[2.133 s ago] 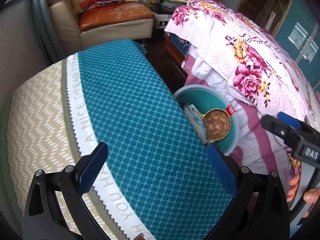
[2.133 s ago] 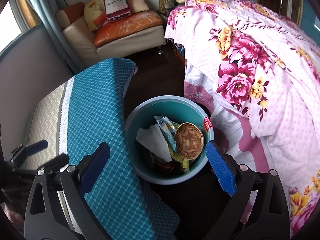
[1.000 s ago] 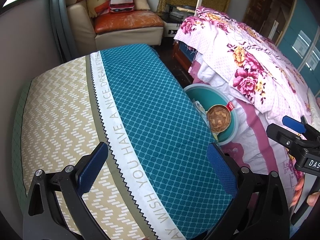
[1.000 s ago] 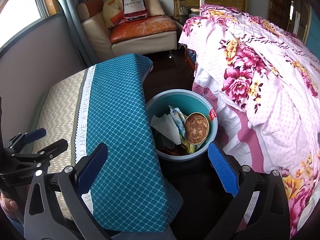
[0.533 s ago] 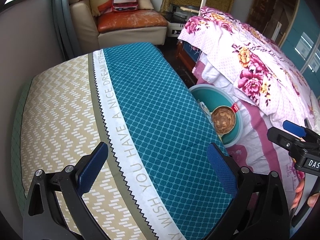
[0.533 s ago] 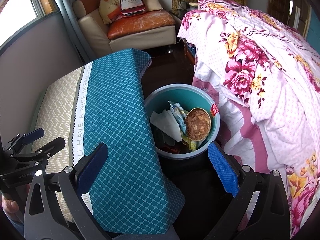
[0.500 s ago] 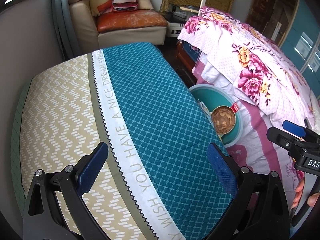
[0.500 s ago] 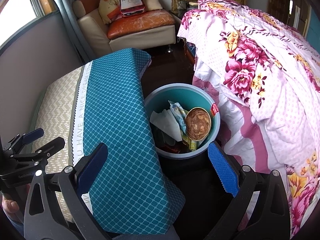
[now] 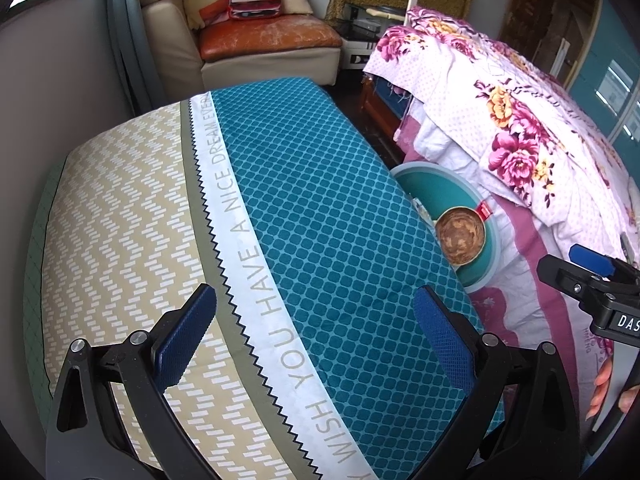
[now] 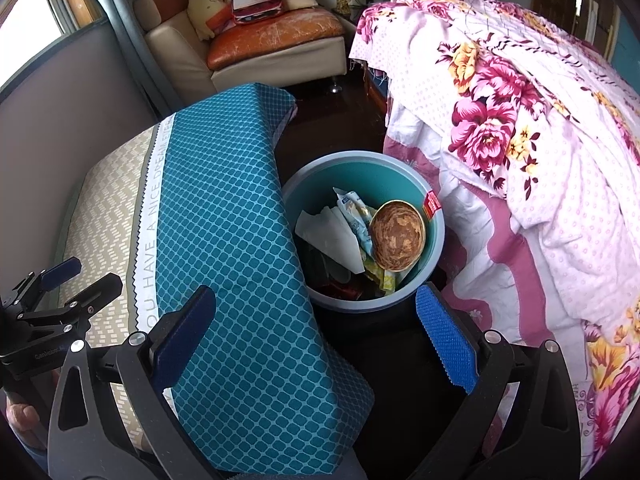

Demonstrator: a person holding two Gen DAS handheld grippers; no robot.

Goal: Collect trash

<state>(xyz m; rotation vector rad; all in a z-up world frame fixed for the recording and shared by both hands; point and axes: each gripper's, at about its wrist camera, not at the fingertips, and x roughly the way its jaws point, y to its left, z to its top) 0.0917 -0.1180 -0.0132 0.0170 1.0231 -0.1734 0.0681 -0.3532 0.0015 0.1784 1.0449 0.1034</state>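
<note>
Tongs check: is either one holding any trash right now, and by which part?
Nothing is held. The left tongs and right tongs are both open and empty; the trash lies in the teal bin.

Dark floor (image 10: 372,344) carries a teal bin (image 10: 436,236), standing between the worktop's long edge and the bed (image 10: 540,160). Worktop (image 10: 224,208) under a teal-and-beige lettered cloth (image 9: 320,216); nothing else visible on it. Floral quilt (image 10: 500,112) covers the bed.
</note>
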